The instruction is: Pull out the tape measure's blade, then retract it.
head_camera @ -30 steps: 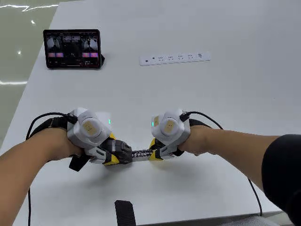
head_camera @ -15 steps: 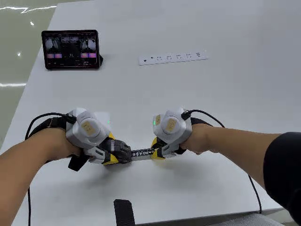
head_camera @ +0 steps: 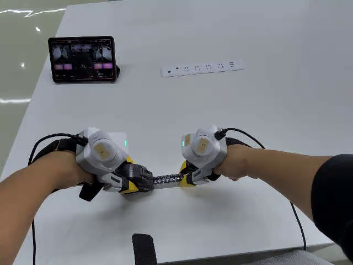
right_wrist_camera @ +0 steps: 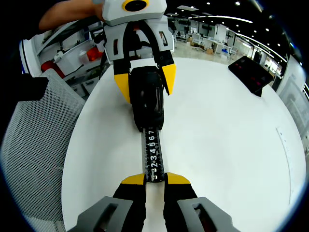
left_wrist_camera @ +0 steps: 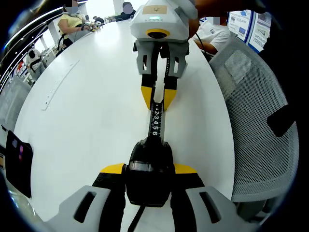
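1. My left tool [left_wrist_camera: 149, 170] is clamped on the tape measure [right_wrist_camera: 147, 99], near the front edge of the desk [head_camera: 231, 110].
2. My right tool [right_wrist_camera: 154, 180] pinches the tip of the blade [right_wrist_camera: 152, 154]; a short numbered stretch spans between both tools.

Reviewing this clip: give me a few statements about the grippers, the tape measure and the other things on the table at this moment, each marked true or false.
1. The left gripper is shut on the tape measure's case. True.
2. The right gripper is open and clear of the blade. False: its jaws pinch the blade's end.
3. The blade is fully inside the case. False: a short numbered length spans between the two grippers.
4. A tablet with a lit screen sits on the table. True.
5. The power strip lies between the grippers. False: it lies beyond them, farther up the table.
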Motion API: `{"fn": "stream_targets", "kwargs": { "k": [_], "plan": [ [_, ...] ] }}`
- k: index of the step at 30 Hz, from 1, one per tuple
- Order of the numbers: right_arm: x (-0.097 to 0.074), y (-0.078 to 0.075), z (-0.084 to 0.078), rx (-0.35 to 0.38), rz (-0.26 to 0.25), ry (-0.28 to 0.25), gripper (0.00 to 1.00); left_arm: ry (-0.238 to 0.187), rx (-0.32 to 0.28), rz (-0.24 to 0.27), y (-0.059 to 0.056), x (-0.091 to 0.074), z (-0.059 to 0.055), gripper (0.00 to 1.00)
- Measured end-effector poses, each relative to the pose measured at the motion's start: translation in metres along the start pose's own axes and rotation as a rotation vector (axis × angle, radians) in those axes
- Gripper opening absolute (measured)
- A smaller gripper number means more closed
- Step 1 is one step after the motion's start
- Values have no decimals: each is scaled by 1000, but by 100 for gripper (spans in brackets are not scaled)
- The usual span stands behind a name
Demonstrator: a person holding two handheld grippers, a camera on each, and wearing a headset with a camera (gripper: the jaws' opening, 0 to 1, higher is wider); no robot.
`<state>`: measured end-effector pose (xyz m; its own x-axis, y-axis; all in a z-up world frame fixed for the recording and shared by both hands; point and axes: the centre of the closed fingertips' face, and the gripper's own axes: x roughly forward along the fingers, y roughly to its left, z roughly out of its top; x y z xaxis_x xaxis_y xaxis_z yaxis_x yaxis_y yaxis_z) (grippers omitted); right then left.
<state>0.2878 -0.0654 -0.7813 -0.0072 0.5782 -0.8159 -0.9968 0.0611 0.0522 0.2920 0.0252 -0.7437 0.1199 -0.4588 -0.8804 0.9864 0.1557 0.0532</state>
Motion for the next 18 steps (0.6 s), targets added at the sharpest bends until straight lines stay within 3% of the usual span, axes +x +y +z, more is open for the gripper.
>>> {"fn": "stream_targets", "kwargs": {
  "k": [18],
  "plan": [
    [-5,1,-7,9,0,10,9,0,3,2,-1,0,1,30]
  ]
}}
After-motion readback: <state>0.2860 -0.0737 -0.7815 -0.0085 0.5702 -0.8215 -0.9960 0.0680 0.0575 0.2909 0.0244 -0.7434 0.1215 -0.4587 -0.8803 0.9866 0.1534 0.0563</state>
